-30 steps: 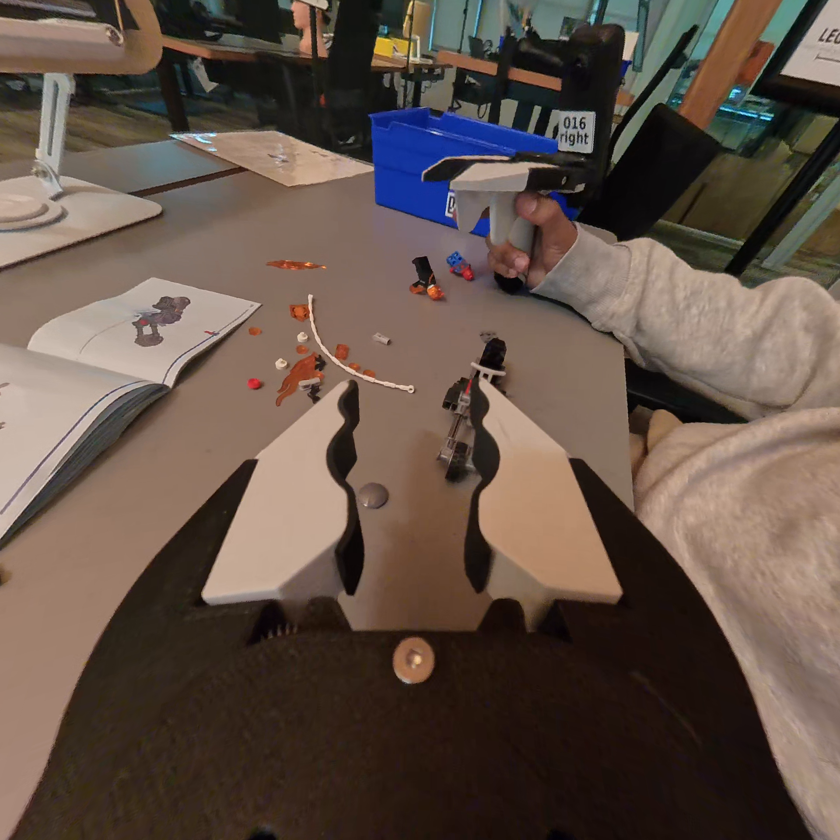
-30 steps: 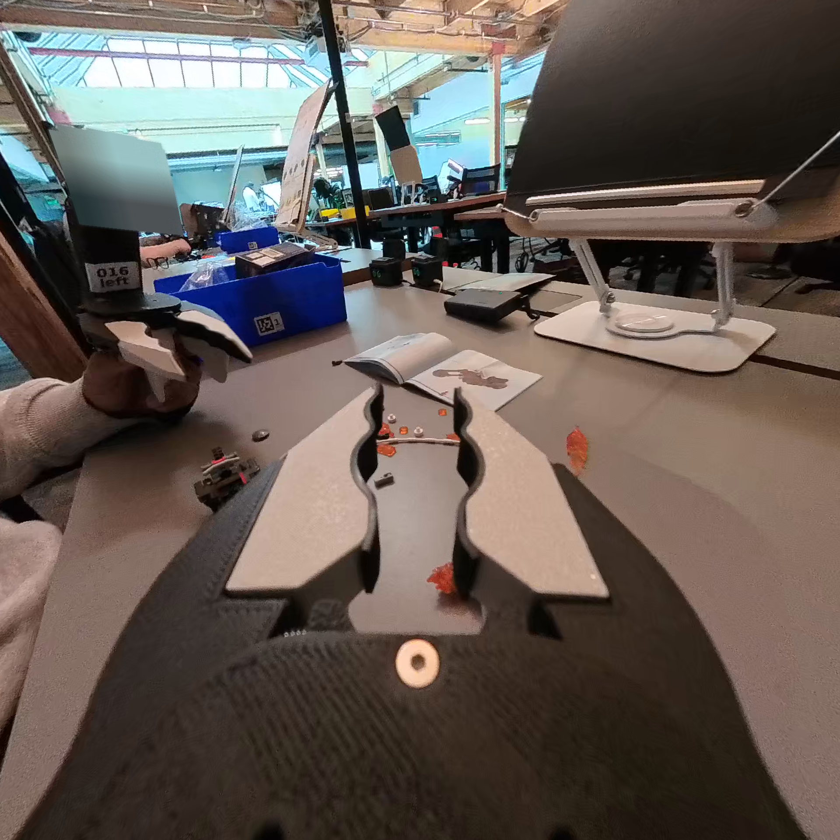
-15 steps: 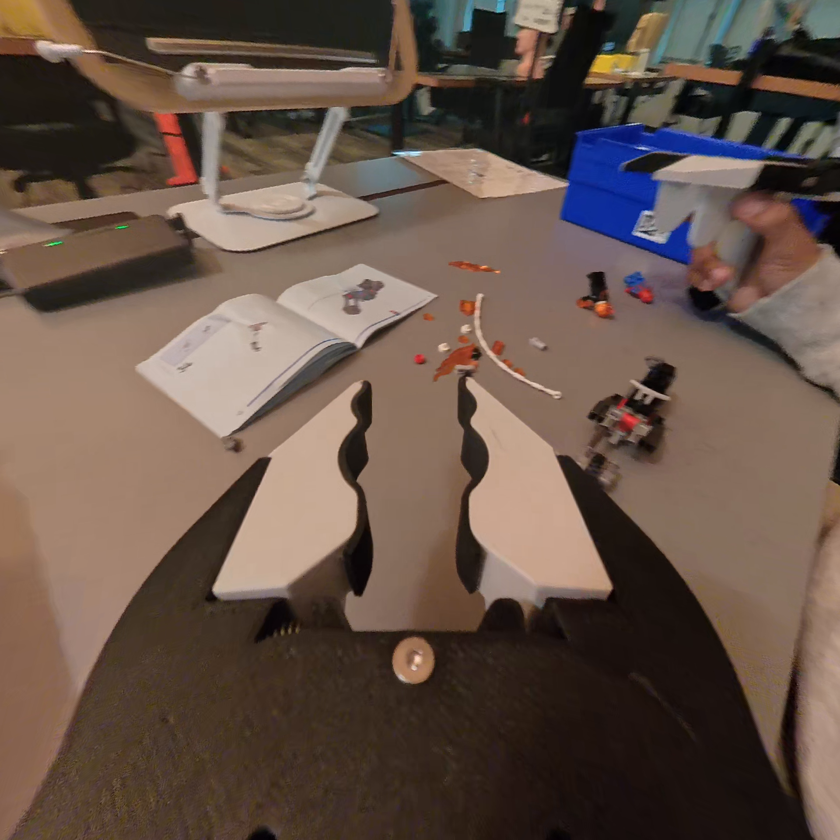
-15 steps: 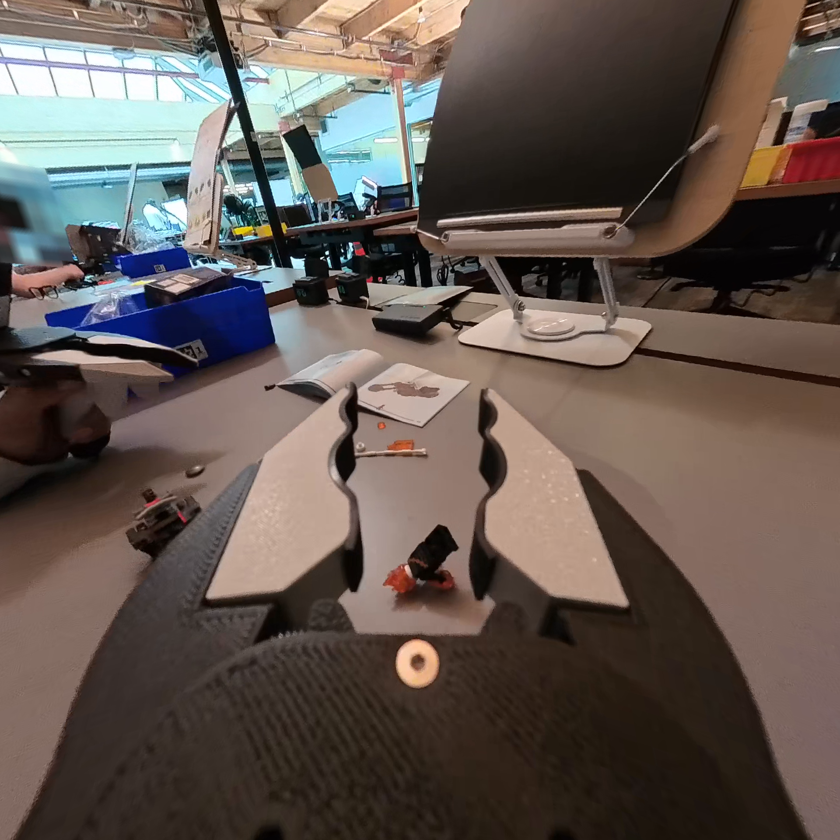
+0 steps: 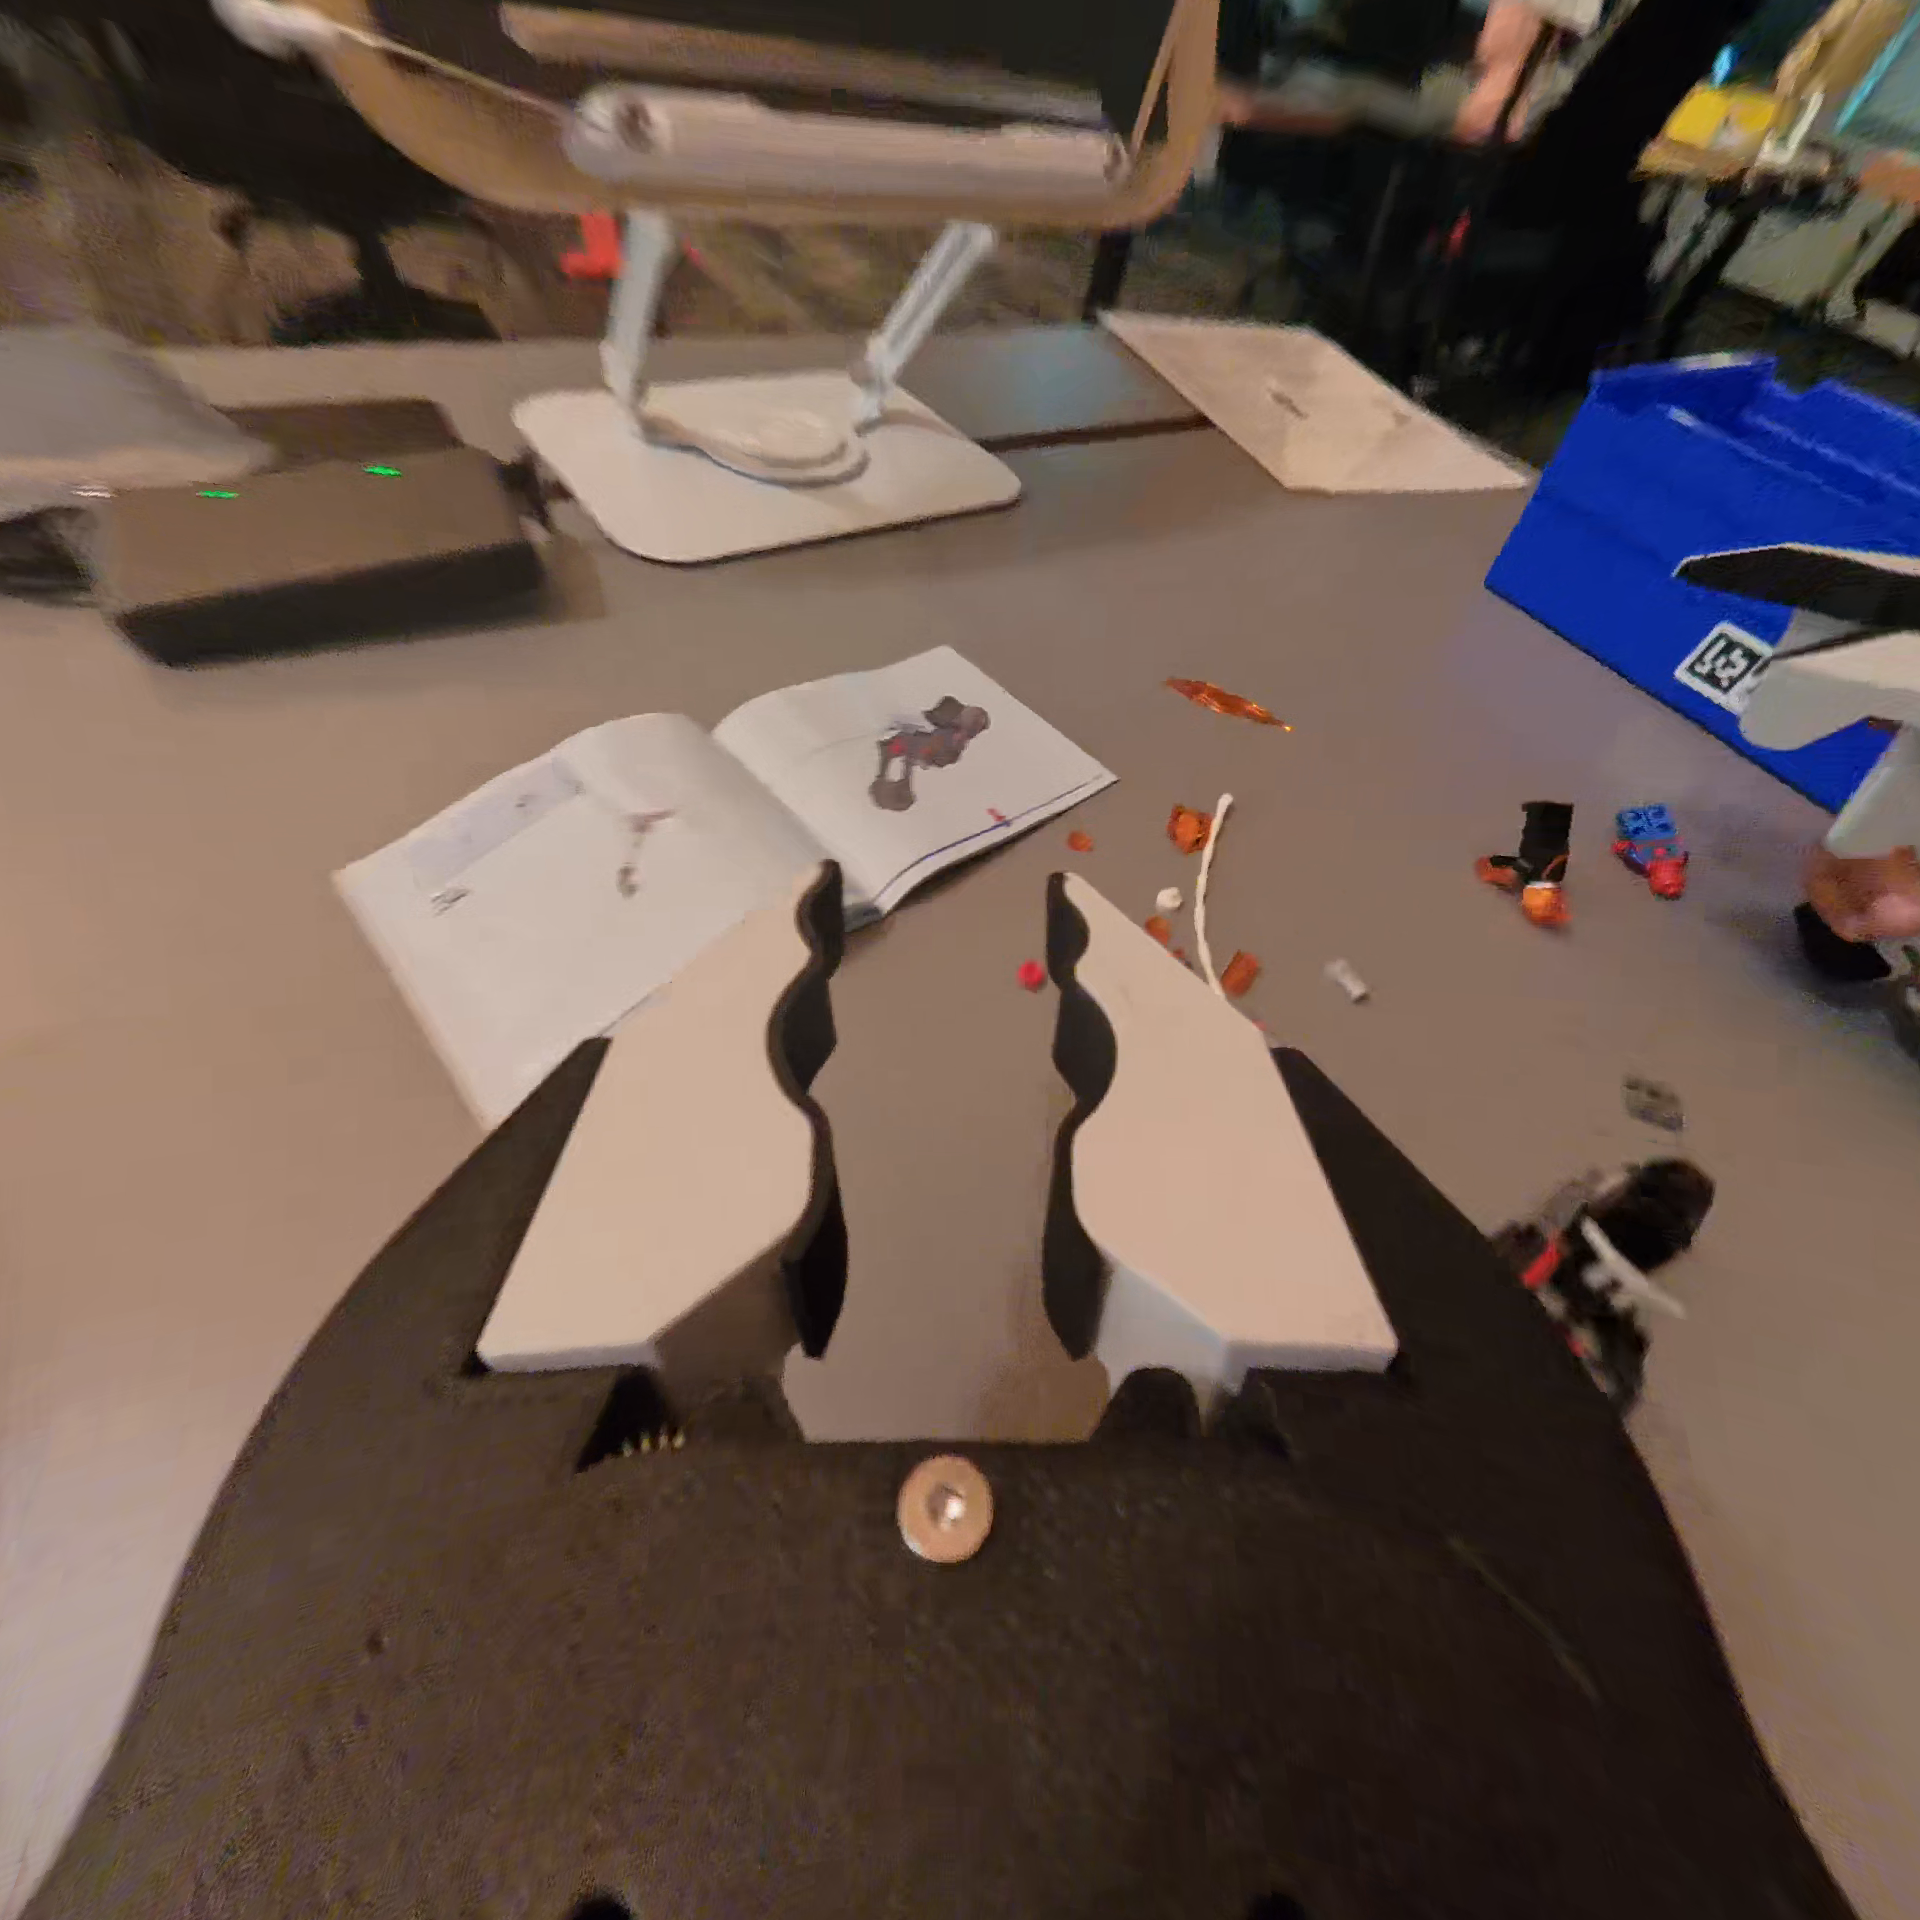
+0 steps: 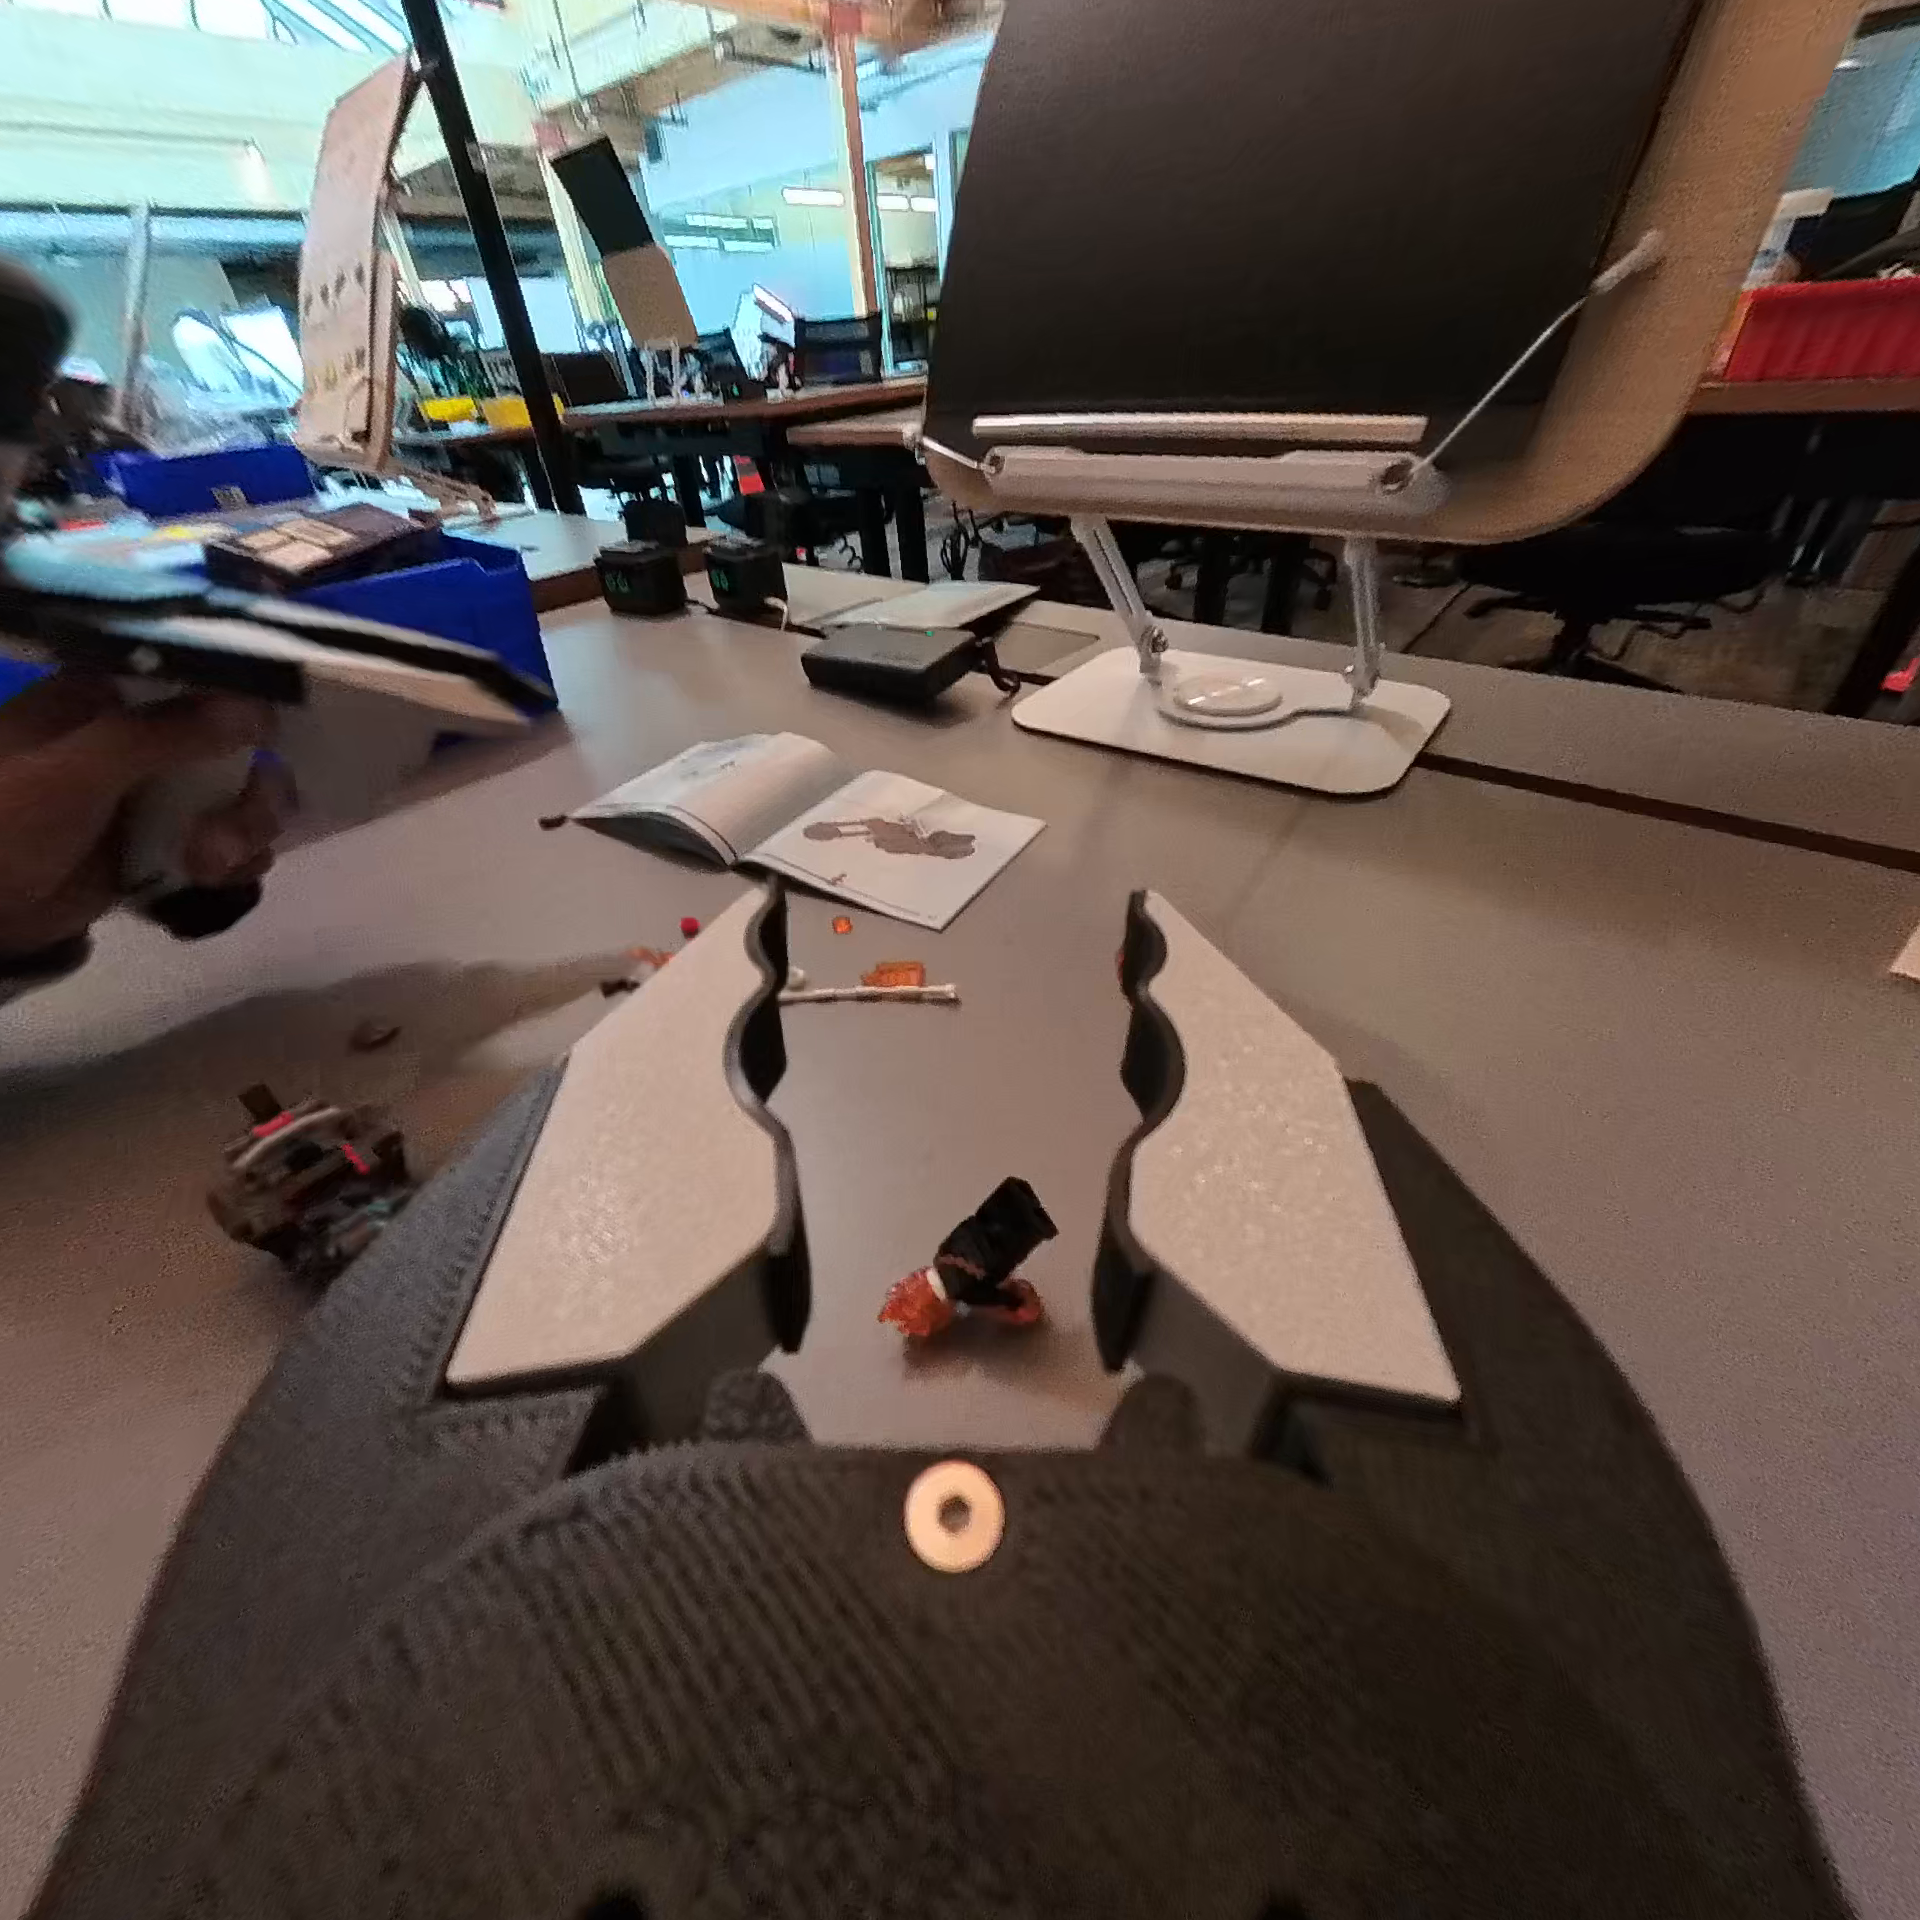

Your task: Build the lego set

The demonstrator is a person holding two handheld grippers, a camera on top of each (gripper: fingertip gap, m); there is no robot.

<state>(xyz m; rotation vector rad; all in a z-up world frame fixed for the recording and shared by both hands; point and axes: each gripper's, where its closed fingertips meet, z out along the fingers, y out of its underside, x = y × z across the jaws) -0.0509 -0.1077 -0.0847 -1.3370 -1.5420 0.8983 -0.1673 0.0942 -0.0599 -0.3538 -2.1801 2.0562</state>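
Observation:
My left gripper (image 5: 940, 899) is open and empty above the grey table, pointing at the open instruction booklet (image 5: 727, 831). A partly built dark lego model (image 5: 1610, 1257) lies to its right. Loose orange pieces (image 5: 1184, 831) and a white string piece (image 5: 1210, 894) lie just beyond its right finger. My right gripper (image 6: 954, 914) is wide open; a small black-and-orange piece (image 6: 977, 1268) lies on the table between its fingers, touching neither. That piece also shows in the left wrist view (image 5: 1532, 862), beside a blue-and-red piece (image 5: 1652, 847). The model (image 6: 307, 1174) lies to the right gripper's left.
A blue bin (image 5: 1714, 520) stands at the far right. A white tablet stand (image 5: 769, 468) and a black box with green lights (image 5: 312, 551) stand behind the booklet. The left gripper and the hand holding it (image 6: 312, 665) show at the left of the right wrist view. Both grippers' tips are roughly 15 cm from the model (image 6: 307, 1174). The left camera catches it too, in the left wrist view (image 5: 1601, 1278).
My left gripper has swung left from the dark model toward the booklet. My right gripper has opened wider, and the black-and-orange piece now lies between its fingers.

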